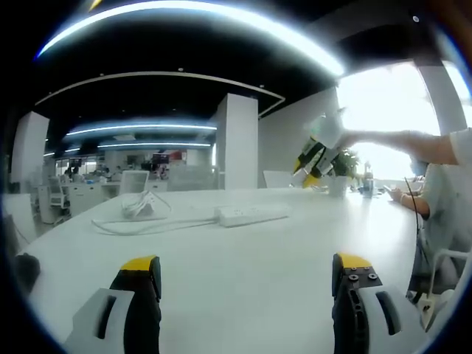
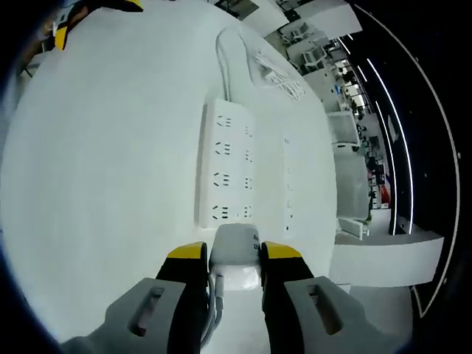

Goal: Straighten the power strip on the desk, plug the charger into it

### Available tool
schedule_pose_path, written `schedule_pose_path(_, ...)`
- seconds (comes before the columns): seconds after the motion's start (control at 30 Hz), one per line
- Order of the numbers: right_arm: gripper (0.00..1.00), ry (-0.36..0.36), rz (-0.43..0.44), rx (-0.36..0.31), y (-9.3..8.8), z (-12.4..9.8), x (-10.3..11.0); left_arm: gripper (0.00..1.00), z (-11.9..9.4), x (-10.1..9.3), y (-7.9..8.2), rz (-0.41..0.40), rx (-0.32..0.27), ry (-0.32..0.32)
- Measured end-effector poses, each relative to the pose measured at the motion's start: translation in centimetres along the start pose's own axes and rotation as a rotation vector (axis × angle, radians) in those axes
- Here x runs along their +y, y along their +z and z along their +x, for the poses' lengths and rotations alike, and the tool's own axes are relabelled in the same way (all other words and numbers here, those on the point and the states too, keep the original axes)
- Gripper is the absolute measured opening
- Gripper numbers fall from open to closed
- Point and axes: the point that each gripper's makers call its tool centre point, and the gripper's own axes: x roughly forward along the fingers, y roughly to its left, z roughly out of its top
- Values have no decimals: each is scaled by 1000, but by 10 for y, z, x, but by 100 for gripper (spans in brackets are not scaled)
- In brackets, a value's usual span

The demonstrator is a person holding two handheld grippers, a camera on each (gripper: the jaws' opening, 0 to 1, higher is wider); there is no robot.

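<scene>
Half the charger [image 2: 234, 254] hides between claw [image 2: 233, 259].

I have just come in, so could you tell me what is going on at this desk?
A person is working with two handheld grippers. The right gripper is shut on a white charger, held just short of the end of the white power strip on the desk. The left gripper is open and holds nothing.
</scene>
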Motion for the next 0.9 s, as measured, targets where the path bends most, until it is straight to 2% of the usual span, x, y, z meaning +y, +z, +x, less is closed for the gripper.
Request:
schedule_pose_path(0.17,25,51,-11,49,2,7,-1,99,2,-2,-1,1,4,-6)
schedule_pose_path(0.23,25,53,-23,49,4,10,-4,99,2,-2,-1,0,3,-7)
schedule_pose_path(0.33,25,76,-16,49,8,10,2,99,2,-1,-2,-1,5,-6)
schedule_pose_path(0.53,25,119,-51,93,14,19,16,99,3,-1,-2,-2,5,-5)
schedule_pose_path(0.9,25,160,-73,133,20,27,24,99,1,1,-3,-6,7,-1)
